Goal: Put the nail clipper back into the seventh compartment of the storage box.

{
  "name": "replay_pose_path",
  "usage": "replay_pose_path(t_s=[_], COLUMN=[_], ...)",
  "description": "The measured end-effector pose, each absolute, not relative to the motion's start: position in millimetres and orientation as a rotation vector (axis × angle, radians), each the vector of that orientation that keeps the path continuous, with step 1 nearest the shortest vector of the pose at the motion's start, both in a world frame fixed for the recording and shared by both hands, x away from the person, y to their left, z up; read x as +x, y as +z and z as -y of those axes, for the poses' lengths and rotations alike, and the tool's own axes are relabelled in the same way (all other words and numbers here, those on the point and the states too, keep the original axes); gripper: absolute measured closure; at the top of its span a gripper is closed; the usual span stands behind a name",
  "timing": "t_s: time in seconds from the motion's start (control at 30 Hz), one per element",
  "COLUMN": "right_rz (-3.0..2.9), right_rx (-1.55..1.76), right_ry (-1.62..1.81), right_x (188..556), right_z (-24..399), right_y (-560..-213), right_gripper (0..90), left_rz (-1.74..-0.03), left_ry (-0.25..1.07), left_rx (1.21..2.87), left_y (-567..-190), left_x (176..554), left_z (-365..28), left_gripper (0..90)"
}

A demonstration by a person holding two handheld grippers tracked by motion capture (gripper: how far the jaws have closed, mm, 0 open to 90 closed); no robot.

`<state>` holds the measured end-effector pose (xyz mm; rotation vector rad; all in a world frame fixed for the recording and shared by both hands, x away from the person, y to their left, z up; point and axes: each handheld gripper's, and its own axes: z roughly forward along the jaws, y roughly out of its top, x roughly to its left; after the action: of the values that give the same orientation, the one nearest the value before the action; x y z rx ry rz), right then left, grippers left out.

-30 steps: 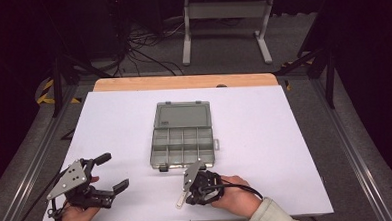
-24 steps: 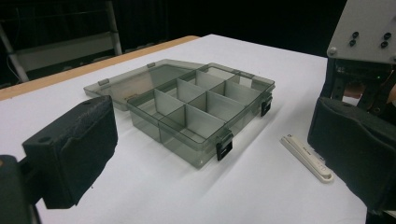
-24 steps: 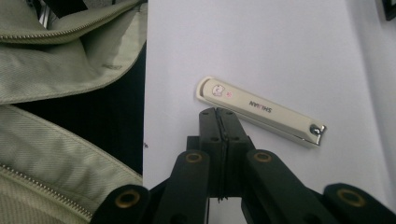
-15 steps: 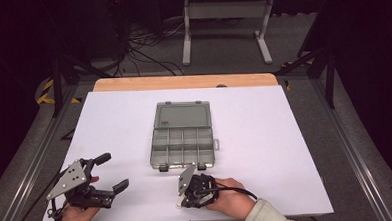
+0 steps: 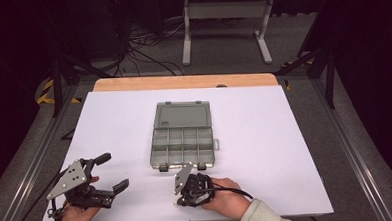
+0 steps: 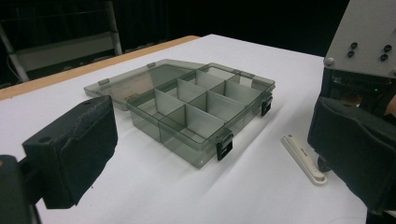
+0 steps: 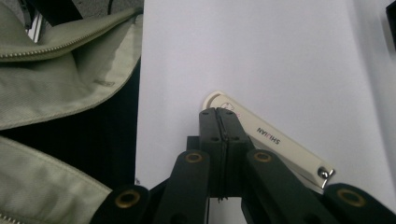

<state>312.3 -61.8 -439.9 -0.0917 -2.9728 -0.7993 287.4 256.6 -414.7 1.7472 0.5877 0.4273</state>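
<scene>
Cream plastic, the nail clipper (image 7: 268, 140) lies flat on the white table (image 5: 285, 136), just near of the open organiser box (image 5: 184, 147), whose compartments look empty. We have our right gripper (image 7: 218, 114) pressed shut with its tips over the clipper's rounded end, gripping nothing, and our left gripper (image 5: 109, 172) gaping at the near left. Picking up and boxing the clipper, we judge, is all left to do.

One piece of lettering can be read: the white nail clipper (image 7: 275, 144) lying on the bench (image 7: 261, 51) carries a short brand word printed in dark capitals along its flat top. In the right gripper view it runs upside down along the length of the body and seems to read "SHUJIAN", though the middle letters are small and I cannot be sure of them. Near its rounded end there is a faint reddish mark, too pale to make out. In the left gripper view the same clipper (image 6: 303, 158) shows a tiny dark print, too small to read.
</scene>
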Motion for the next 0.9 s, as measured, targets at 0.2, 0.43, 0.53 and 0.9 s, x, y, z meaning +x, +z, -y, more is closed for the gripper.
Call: replay_pose_path(t_s=[0.2,0.43,0.53,0.9], right_rz=[2.982,2.989,2.988,3.010], right_rx=[-0.100,-0.138,-0.151,-0.199], right_ry=[-0.815,-0.836,-0.848,-0.885], right_x=[311.6,313.8,315.7,323.2], right_z=[55.7,50.2,47.7,39.9], right_y=[-440.8,-441.7,-442.2,-443.3], right_gripper=[90.0,90.0,90.0,90.0], left_rz=[-0.588,-0.587,-0.587,-0.585], left_ry=[0.426,0.427,0.429,0.431], left_rx=[1.746,1.747,1.748,1.747], left_y=[-414.8,-414.9,-414.7,-415.1], left_x=[287.5,287.4,287.4,287.8], left_z=[-256.7,-256.7,-256.7,-256.9], left_gripper=[2.5,2.5,2.5,2.6])
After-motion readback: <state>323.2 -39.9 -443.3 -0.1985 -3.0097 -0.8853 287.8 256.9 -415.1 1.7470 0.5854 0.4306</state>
